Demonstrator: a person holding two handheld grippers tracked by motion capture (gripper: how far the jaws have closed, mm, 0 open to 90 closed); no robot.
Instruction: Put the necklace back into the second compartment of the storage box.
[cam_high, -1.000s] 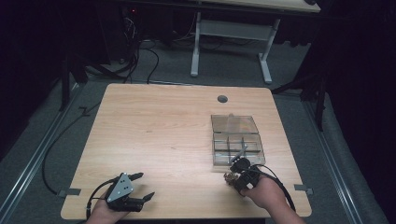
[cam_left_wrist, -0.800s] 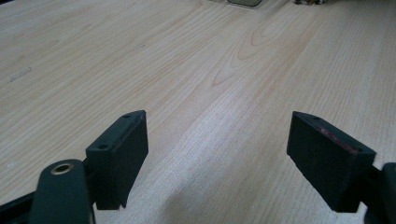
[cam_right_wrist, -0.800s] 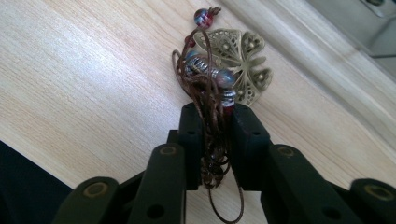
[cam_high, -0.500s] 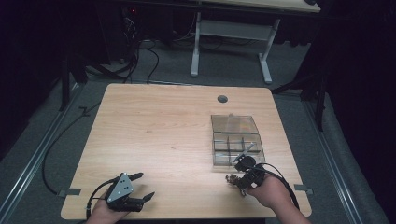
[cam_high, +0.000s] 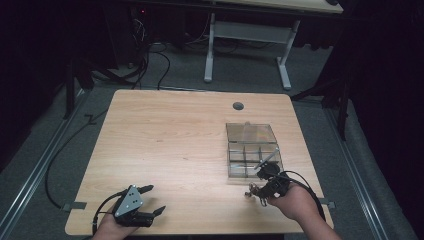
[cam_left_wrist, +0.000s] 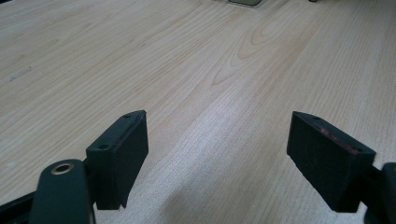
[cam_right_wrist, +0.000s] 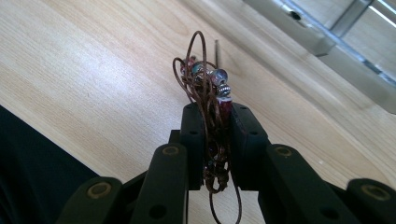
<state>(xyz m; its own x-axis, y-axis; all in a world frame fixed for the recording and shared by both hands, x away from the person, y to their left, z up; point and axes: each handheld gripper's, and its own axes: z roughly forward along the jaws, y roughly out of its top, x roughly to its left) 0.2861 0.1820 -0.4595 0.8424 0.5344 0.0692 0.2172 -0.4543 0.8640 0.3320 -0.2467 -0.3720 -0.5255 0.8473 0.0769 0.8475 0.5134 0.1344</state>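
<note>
My right gripper is shut on a beaded bracelet made of brown cord with red, blue and silver beads. The cord loops stick out past the jaw tips and hang just above the table, at the front of a clear compartment box. This box lies ahead of the jaws. My left gripper rests near the table's front left edge, open, with bare wood between its fingers.
The box's clear lid lies open behind its compartments. A round cable hole sits at the back of the wooden table. A thin metal pin shows just beyond the bracelet.
My right hand has shifted slightly to the right along the box's front, with the bracelet still held. The left gripper has not moved.
</note>
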